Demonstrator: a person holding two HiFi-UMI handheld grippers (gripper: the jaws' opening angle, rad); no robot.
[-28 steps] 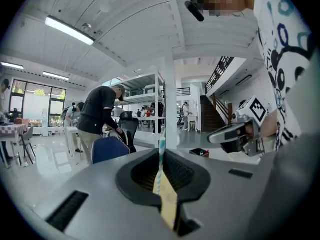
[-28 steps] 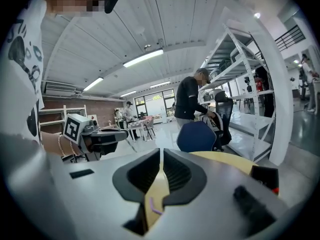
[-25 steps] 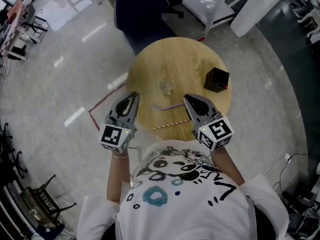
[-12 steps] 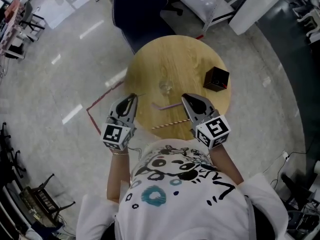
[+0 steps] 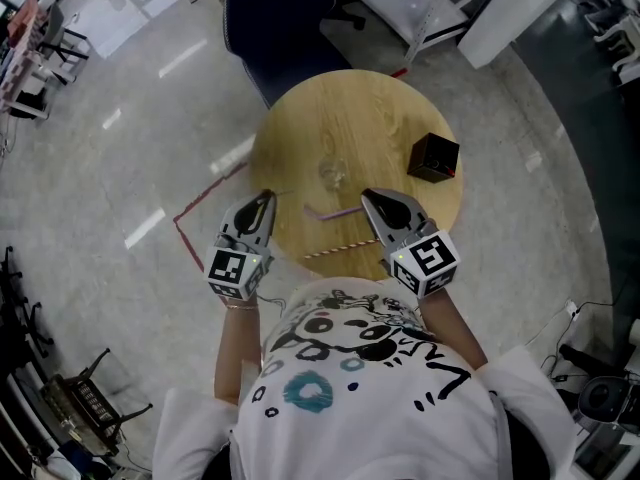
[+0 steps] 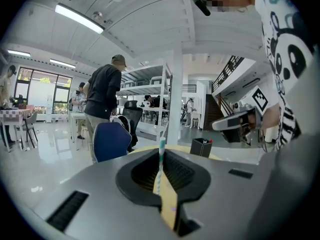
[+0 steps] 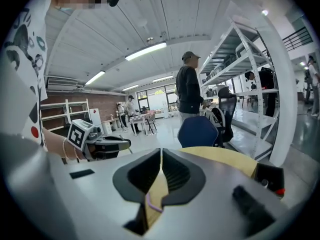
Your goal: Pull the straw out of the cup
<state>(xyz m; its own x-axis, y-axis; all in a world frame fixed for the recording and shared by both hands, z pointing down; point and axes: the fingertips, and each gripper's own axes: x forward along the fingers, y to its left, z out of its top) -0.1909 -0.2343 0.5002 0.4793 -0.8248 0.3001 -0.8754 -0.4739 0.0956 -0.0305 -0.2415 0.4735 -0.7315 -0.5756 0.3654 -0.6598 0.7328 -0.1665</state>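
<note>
— What has just changed?
— Your left gripper (image 5: 266,199) has sunk a little, at 8 o'clock on the table (image 5: 380,108). Its jaws are narrow, clamped on the teal-striped straw (image 6: 160,166).
— And the cup (image 5: 334,174)?
— It stands mid-table and looks empty, so the pull seems done. Your right gripper (image 5: 369,199), at 5 o'clock, is closed on nothing, with the purple straw (image 5: 335,211) lying just beside it.
</note>
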